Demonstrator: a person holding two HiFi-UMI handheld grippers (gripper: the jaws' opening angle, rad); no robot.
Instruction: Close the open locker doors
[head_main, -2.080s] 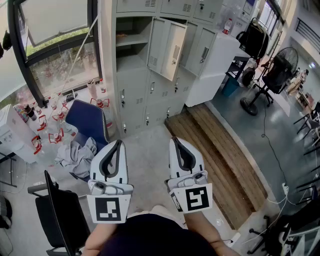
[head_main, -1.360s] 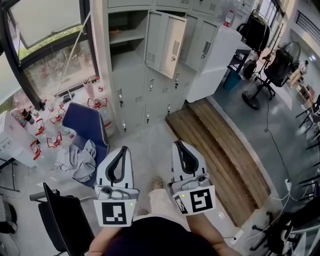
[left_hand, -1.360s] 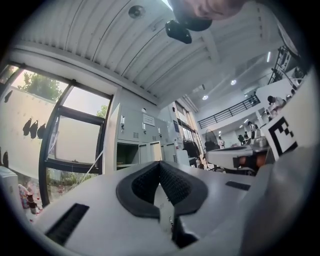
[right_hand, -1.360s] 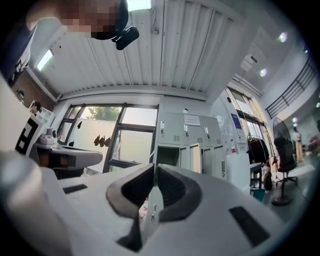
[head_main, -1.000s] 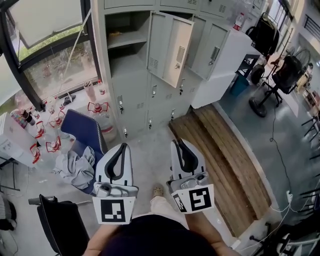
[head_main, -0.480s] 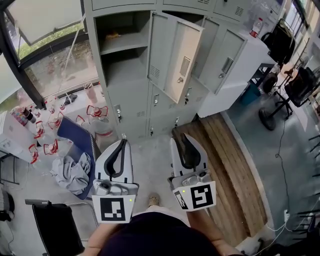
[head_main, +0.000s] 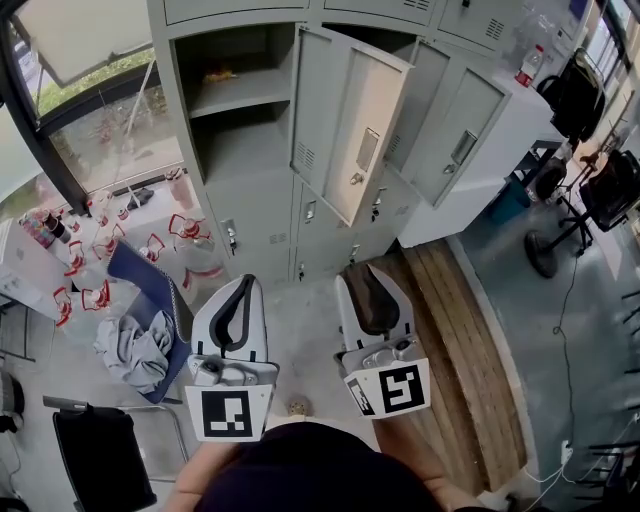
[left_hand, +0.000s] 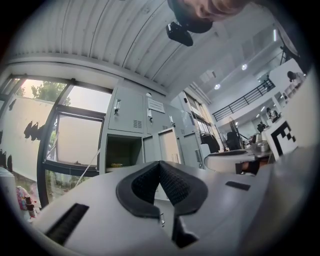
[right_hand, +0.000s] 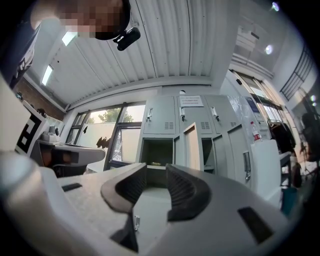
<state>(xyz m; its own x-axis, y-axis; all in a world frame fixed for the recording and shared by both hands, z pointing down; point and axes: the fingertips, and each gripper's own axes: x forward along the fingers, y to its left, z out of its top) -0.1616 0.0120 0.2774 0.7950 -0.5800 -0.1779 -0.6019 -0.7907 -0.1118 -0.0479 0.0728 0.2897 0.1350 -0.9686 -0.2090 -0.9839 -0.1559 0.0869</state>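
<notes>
Head view: locker door (head_main: 350, 120) ajar, likely stiff light metal; push free edge. Left gripper (head_main: 243, 283) pressed together; right gripper (head_main: 368, 272) jaws just opening, empty.

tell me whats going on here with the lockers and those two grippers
A person with a gripper in each hand faces grey lockers where an open door and a second door to its right hang open. Neither gripper touches them yet. The left gripper is shut and empty; the right gripper has just been opening its jaws, nothing between them.
</notes>
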